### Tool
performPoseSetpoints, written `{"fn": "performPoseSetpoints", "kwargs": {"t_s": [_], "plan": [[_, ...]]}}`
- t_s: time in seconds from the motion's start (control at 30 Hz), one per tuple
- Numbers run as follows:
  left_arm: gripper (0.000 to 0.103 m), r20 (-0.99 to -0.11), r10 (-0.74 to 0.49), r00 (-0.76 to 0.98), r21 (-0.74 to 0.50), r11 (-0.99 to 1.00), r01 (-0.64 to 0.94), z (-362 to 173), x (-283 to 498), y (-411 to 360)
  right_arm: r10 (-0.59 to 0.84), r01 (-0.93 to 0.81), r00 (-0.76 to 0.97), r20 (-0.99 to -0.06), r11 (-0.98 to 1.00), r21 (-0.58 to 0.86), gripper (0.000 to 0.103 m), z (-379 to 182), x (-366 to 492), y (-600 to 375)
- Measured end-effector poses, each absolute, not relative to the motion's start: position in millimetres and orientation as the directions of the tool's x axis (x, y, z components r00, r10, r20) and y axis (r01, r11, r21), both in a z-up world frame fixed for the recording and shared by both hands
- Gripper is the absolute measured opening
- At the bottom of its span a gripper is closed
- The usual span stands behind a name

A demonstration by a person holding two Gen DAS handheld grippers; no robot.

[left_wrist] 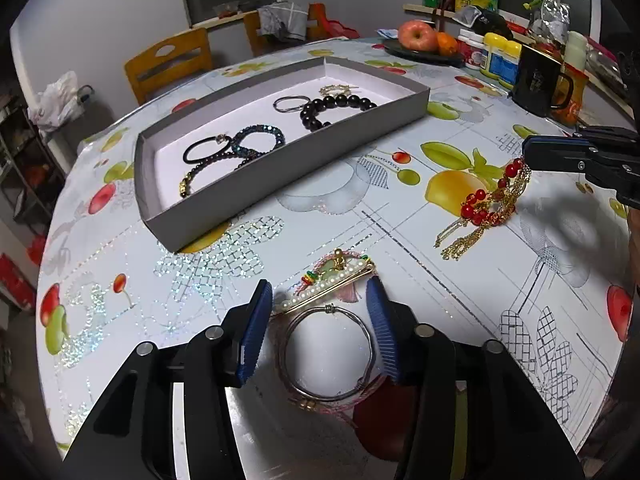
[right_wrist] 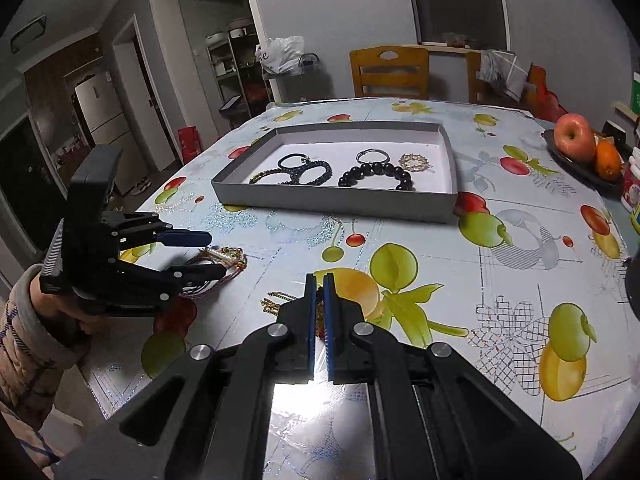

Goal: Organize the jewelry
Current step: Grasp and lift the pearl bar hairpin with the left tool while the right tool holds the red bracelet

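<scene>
My left gripper (left_wrist: 319, 292) hovers low over a small pile: a silver bangle (left_wrist: 330, 309), a pearl hair clip (left_wrist: 308, 300) and a pink cord bracelet (left_wrist: 320, 274). Its blue pads stand either side of the bangle without squeezing it, so it is open. The right wrist view shows the same gripper (right_wrist: 216, 254) at left, over that pile (right_wrist: 230, 258). My right gripper (left_wrist: 527, 154) is shut on a gold chain with red beads (left_wrist: 480, 204), whose lower ends trail on the tablecloth. From its own camera, the closed pads (right_wrist: 319, 280) hide most of the chain (right_wrist: 274, 304).
A grey tray (left_wrist: 280, 172) (right_wrist: 340, 200) behind holds a hair tie, bead bracelets, a silver ring and a gold piece. A fruit plate (left_wrist: 424, 36), bottles and a black mug (left_wrist: 536, 80) crowd the far right. A person's sleeve (right_wrist: 24, 340) is at the left table edge. Chairs stand behind.
</scene>
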State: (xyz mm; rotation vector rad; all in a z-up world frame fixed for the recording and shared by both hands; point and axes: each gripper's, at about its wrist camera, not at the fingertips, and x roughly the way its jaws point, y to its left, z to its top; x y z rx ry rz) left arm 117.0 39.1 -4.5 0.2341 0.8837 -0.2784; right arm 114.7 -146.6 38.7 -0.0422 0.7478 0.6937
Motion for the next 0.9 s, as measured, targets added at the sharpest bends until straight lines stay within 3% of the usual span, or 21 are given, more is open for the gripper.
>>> {"fn": "performPoseSetpoints", "kwargs": {"t_s": [0.07, 0.23, 0.43, 0.67, 0.9], "plan": [[0.029, -0.784, -0.158, 0.6, 0.063, 0.942, 0.33, -5, 118, 42, 0.567, -0.595, 0.522, -0.638, 0.777, 0.205, 0.003, 38, 115, -147], [0.006, -0.77, -0.164, 0.617, 0.049, 0.948, 0.314, -1, 115, 45, 0.57, -0.595, 0.523, -0.633, 0.777, 0.208, 0.003, 40, 117, -148], [0.006, -0.749, -0.207, 0.629, -0.005, 0.952, 0.307, 11, 110, 49, 0.56, -0.582, 0.514, -0.649, 0.784, 0.216, 0.003, 33, 122, -151], [0.007, -0.767, -0.171, 0.618, 0.027, 0.954, 0.298, 6, 116, 48, 0.524, -0.56, 0.47, -0.71, 0.799, 0.219, 0.004, 13, 130, -155], [0.021, -0.774, -0.174, 0.608, 0.002, 0.961, 0.278, 2, 120, 56, 0.519, -0.558, 0.475, -0.711, 0.802, 0.212, 0.024, 13, 128, -155]]}}
